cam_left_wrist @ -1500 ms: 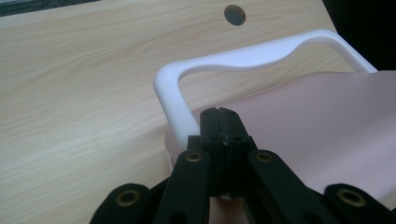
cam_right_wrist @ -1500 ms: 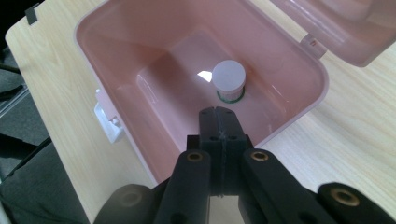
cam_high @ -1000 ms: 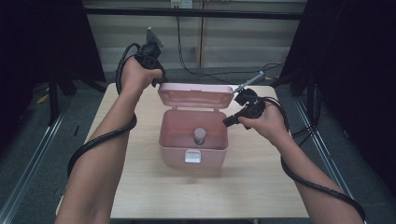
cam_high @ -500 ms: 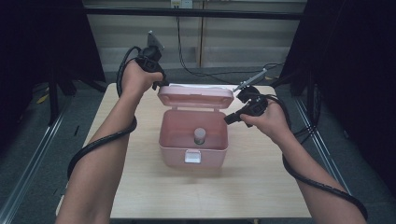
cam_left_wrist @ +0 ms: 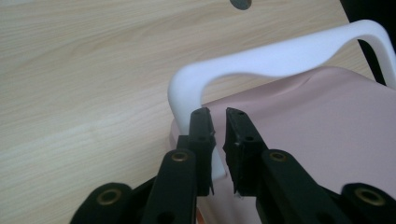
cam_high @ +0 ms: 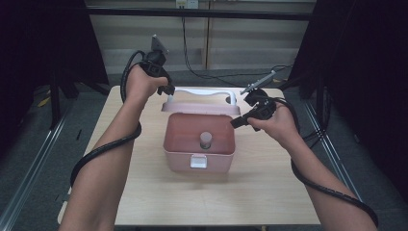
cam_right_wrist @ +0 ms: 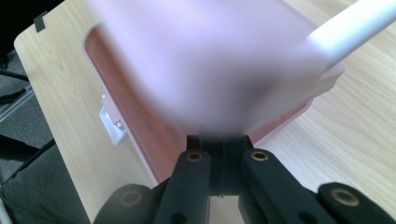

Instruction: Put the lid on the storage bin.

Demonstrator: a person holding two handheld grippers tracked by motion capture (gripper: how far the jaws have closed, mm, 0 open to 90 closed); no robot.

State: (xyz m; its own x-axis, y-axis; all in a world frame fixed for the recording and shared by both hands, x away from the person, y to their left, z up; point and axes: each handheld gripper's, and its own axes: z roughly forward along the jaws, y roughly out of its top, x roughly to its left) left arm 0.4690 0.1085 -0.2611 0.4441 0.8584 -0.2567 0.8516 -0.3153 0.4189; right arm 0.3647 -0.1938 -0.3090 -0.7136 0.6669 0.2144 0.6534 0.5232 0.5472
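A pink box [cam_high: 177,161] stands mid-table, a small grey cylinder [cam_high: 206,140] upright inside it. Its hinged lid [cam_high: 199,108] hangs half lowered over the back of the box, white handle [cam_high: 199,91] on top. At the lid's back-left corner is my left gripper [cam_high: 168,91]. Its jaws have just been opening; in the left gripper view they [cam_left_wrist: 219,123] stand slightly apart astride the end of the handle [cam_left_wrist: 280,60] on the lid [cam_left_wrist: 327,140]. My right gripper [cam_high: 235,122] is shut on the lid's right edge; the blurred lid [cam_right_wrist: 210,70] runs into its closed tips [cam_right_wrist: 223,140].
A white latch [cam_high: 198,161] sits on the box's front wall. The light wooden table [cam_high: 144,197] has bare room in front and on both sides. Black cables trail from both grippers along the forearms. Dark floor and metal rails lie beyond the table edges.
The lid has swung forward from upright, so its white handle now shows on top. The left jaws have parted slightly. Both hands have barely shifted.
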